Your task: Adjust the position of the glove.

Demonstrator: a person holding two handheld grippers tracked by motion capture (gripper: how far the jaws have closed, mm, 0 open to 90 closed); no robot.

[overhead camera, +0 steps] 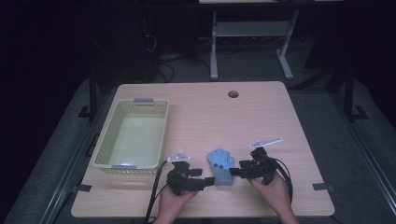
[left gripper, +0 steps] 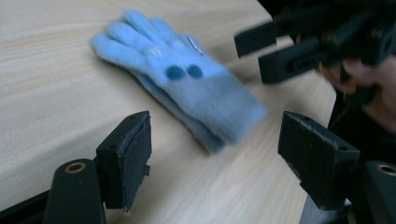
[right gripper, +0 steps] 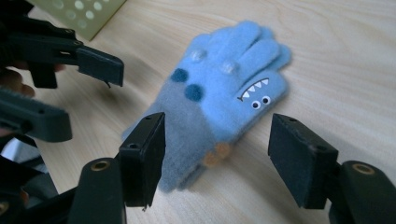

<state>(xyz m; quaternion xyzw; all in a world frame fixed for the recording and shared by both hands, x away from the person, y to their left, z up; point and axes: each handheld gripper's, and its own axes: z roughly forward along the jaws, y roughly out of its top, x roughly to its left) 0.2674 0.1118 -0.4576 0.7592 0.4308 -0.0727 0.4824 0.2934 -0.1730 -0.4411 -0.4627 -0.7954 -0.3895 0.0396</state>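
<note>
Near edge of the table (overhead camera: 280,116): left gripper (overhead camera: 211,182) and right gripper (overhead camera: 233,172) both w/ jaws apart, nothing clamped. Blue gloves (overhead camera: 221,165) lie stacked flat btwn them, cuff end at the jaw tips. Further back on the left, pale green basket (overhead camera: 105,149).

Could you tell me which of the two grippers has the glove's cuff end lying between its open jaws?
The right gripper: the blue glove reaches between its jaws. The left gripper is open too, but the cuff stops just short.
</note>
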